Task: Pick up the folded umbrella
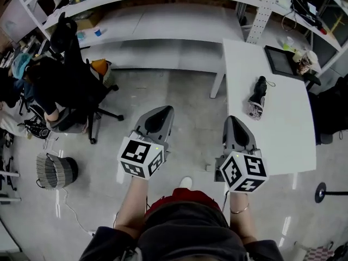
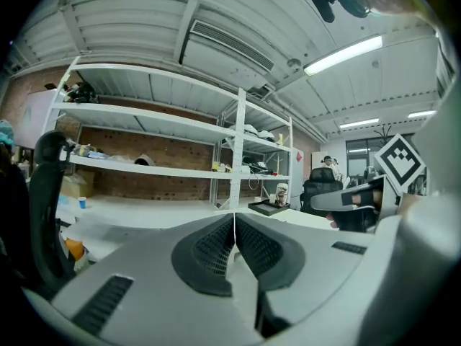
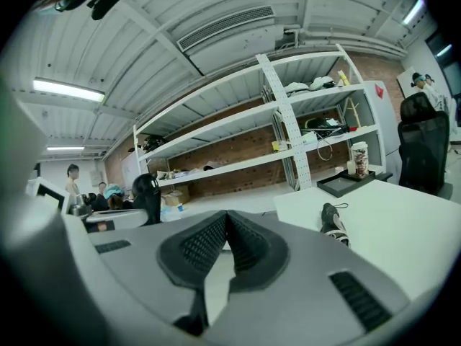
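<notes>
The folded umbrella (image 1: 257, 97), black with a patterned end and a wrist strap, lies on the white table (image 1: 288, 145) at the right. It also shows in the right gripper view as a dark folded umbrella (image 3: 333, 223) on the white tabletop. My right gripper (image 1: 233, 119) is shut and empty, short of the umbrella and near the table's left edge. My left gripper (image 1: 165, 111) is shut with nothing in it, out over the floor to the left. In both gripper views the jaws meet at their tips.
A black tray (image 1: 281, 62) and a cup (image 1: 304, 62) stand at the table's far end. Long white benches (image 1: 163, 26) and shelving run along the back. A black office chair (image 1: 70, 86) draped with dark clothes and a round wire basket (image 1: 57, 171) stand at the left.
</notes>
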Available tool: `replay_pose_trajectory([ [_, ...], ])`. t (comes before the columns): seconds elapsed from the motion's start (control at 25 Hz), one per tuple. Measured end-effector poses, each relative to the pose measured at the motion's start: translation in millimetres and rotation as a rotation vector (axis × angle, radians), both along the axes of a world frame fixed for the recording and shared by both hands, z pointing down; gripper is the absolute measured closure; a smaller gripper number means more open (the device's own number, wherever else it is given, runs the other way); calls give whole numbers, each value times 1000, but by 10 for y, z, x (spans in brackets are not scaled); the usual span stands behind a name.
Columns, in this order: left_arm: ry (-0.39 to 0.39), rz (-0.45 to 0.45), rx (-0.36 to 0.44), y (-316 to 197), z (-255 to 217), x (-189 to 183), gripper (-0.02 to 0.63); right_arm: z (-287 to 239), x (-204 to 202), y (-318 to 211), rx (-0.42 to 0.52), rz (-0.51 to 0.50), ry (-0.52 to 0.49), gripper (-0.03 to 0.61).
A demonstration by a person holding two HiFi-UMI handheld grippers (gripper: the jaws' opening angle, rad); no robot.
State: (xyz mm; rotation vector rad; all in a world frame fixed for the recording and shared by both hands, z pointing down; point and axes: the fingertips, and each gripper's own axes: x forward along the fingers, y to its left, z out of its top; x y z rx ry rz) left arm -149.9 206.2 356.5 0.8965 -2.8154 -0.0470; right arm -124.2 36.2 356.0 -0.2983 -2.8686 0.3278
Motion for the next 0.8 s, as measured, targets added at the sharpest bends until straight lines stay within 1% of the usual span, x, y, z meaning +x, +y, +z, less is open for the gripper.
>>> replay_pose_trajectory([
  [0.16, -11, 79, -33, -444, 9, -267, 598, 65, -101, -470, -13, 93, 13, 560],
  [0.32, -26, 169, -55, -871, -29, -403, 597, 96, -81, -876, -33, 189, 17, 560],
  [0.52, -38, 248, -63, -1251, -75, -491, 597, 74, 15, -1191, -48, 265, 8, 560],
  [0.64, -58, 304, -88, -1496, -64, -526, 595, 108, 74, -1396, -55, 318, 2, 560],
  [0.8, -63, 371, -116, -1747, -62, -631, 594, 76, 112, -1605, -57, 386, -5, 560],
])
